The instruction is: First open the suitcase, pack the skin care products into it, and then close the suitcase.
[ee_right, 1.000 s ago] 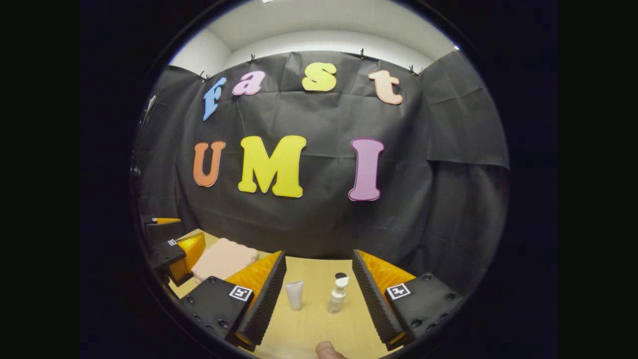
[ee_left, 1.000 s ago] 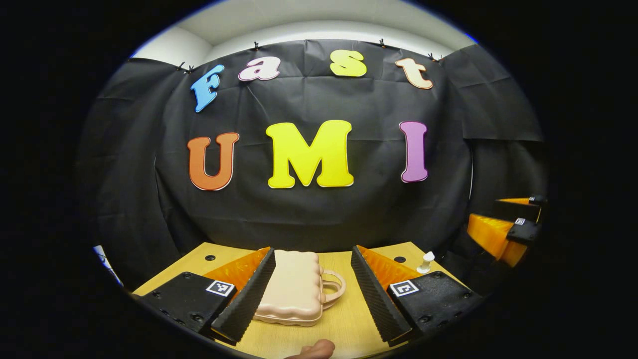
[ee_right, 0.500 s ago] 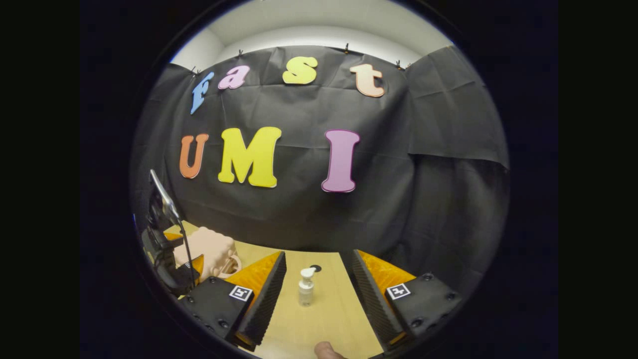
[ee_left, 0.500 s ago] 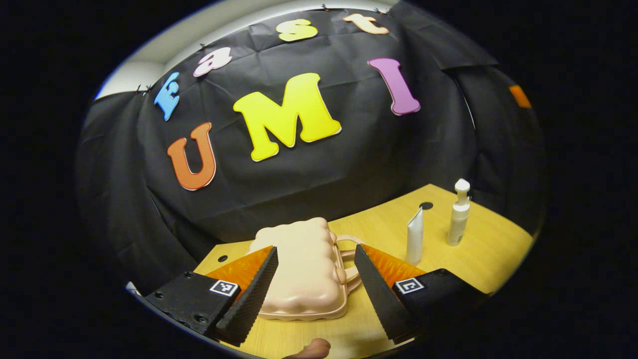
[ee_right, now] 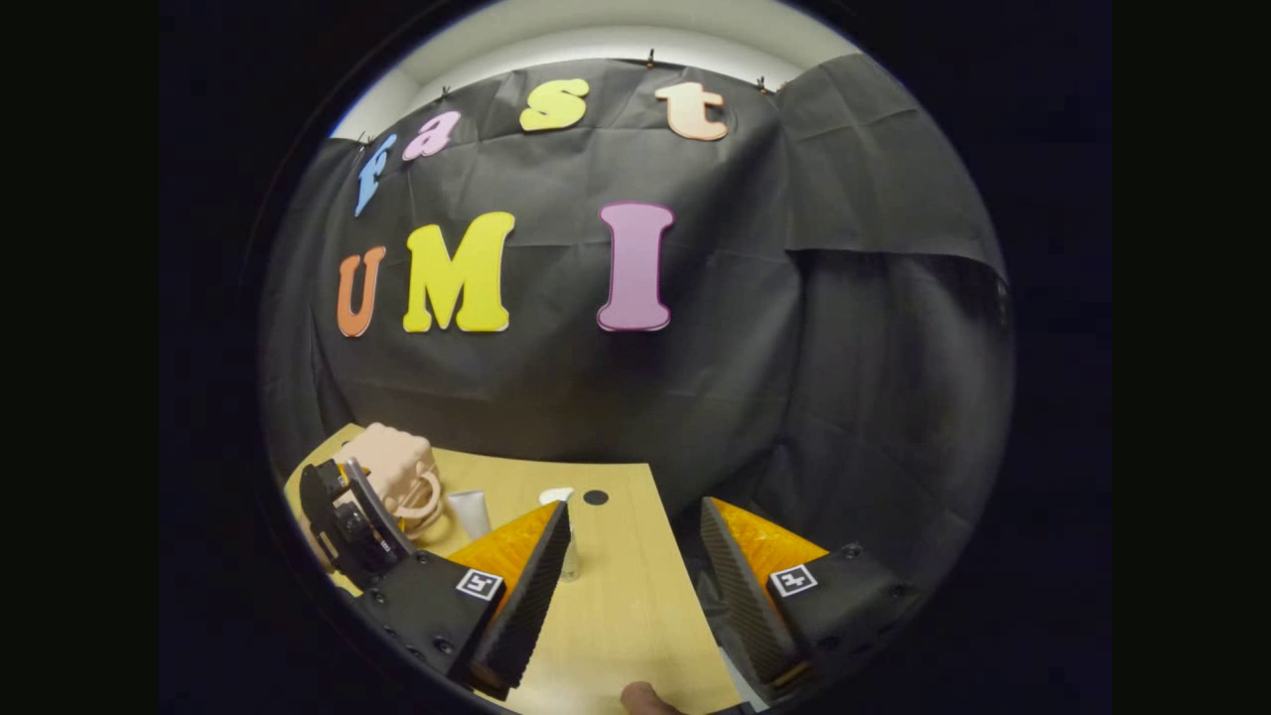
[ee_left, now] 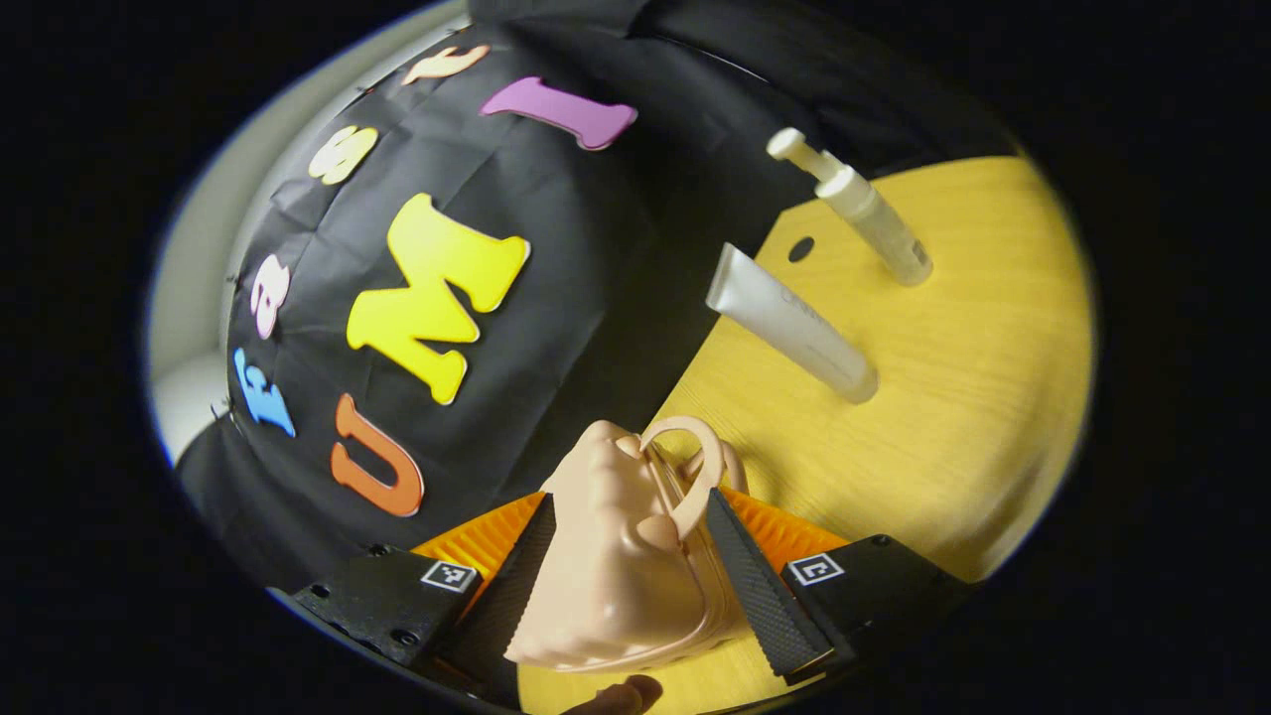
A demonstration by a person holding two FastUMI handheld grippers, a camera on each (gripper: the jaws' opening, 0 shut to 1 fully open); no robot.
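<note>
A pale pink suitcase (ee_left: 616,566) with a looped handle sits tilted between the fingers of my left gripper (ee_left: 629,497), which is shut on its two sides. The left gripper view is rolled steeply. Beyond the case, a white tube (ee_left: 789,323) and a white pump bottle (ee_left: 864,218) stand on the wooden table (ee_left: 973,377). In the right gripper view, my right gripper (ee_right: 634,506) hangs open over bare table (ee_right: 616,606). To its left are the suitcase (ee_right: 392,472), the left gripper (ee_right: 348,516), the tube (ee_right: 469,511) and the pump bottle (ee_right: 561,497), half hidden behind a finger.
A round hole (ee_right: 596,497) sits in the tabletop near the back edge. The black cloth wall closes off the back and the right side. The table's right edge (ee_right: 695,596) runs just under my right gripper. A fingertip (ee_right: 645,700) shows at the bottom.
My left gripper has rolled over, moved onto the suitcase and shut on it, and the case now stands tilted. My right gripper has swung to the right, leaving the bottle at its left finger.
</note>
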